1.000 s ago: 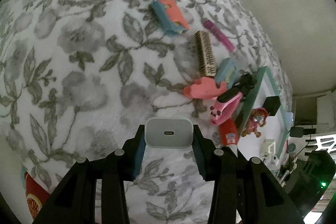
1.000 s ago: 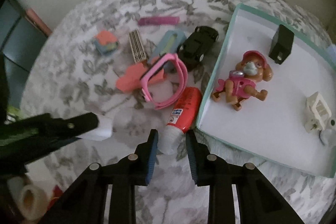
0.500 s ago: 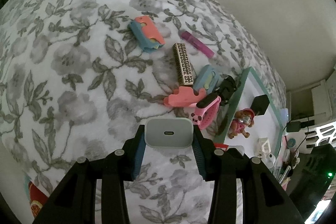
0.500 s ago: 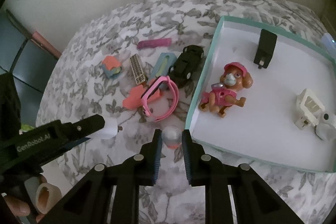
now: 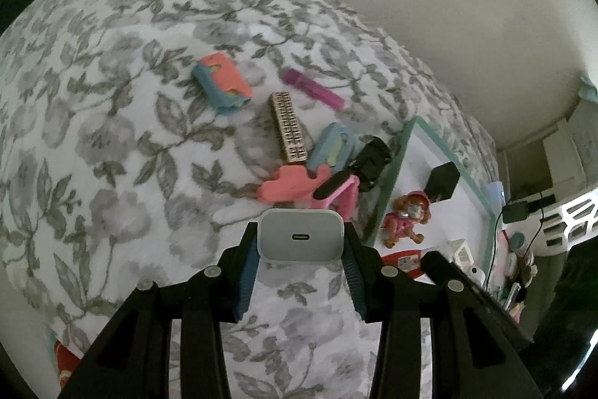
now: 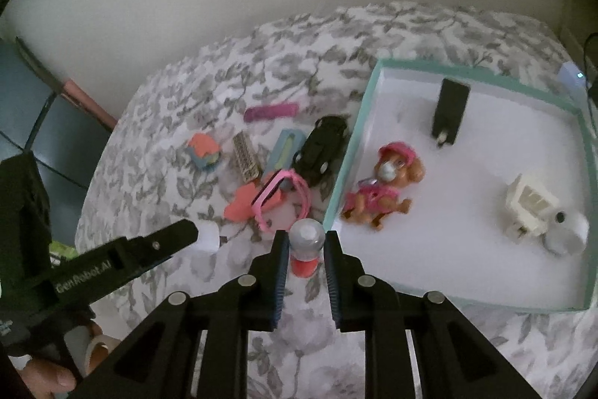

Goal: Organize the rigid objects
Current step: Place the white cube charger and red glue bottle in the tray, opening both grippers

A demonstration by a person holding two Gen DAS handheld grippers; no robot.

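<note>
Left claw (image 5: 301,262) pinches our white charger (image 5: 301,235), lifted above the floral bed (image 5: 112,144). Right claw (image 6: 306,258), jaws just closing, clamps the red tube (image 6: 307,243) by its clear cap, beside the teal tray (image 6: 349,141) at the near left corner.

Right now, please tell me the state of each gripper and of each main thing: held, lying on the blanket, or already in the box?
Left gripper: shut on white charger, lifted.
Right gripper: shut on red tube.
Dog toy: in the box.
Black charger: in the box.
Toy car: on the blanket.
Pink watch: on the blanket.
</note>
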